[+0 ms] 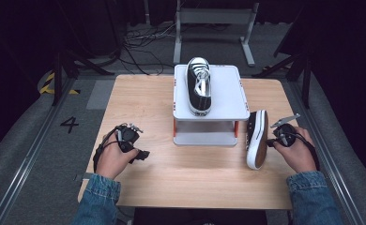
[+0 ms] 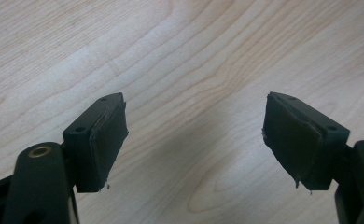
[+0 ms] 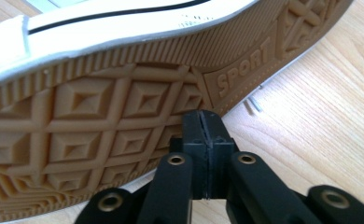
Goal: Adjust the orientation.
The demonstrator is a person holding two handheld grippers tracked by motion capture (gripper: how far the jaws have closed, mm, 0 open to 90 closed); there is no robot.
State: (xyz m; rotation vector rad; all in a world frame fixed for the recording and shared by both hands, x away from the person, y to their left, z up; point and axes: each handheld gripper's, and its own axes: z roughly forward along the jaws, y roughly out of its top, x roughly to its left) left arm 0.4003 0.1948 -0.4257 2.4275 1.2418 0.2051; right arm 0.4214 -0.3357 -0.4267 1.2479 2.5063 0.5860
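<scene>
A black-and-white sneaker [image 1: 199, 86] stands upright on top of a white two-level stand [image 1: 230, 101] at the table's far middle. A second, matching sneaker [image 1: 256, 139] lies tipped on its side on the wood just right of the stand. Its tan sole [image 3: 101, 116], marked SPORT, faces my right gripper [image 1: 270, 140]. The right gripper [image 3: 202, 116] is shut, jaws pressed together with nothing between them, tips right at the sole's edge. My left gripper [image 1: 141, 153] rests low over the table's left part. In the left gripper view it [image 2: 195, 98] is open over bare wood.
The wooden table [image 1: 195, 164] sits over a grey floor with cables [image 1: 143, 47] and a metal frame [image 1: 214, 18] behind it. A lower shelf [image 1: 204, 137] of the stand opens toward me. Dark tripod legs [image 1: 78, 61] stand at both far sides.
</scene>
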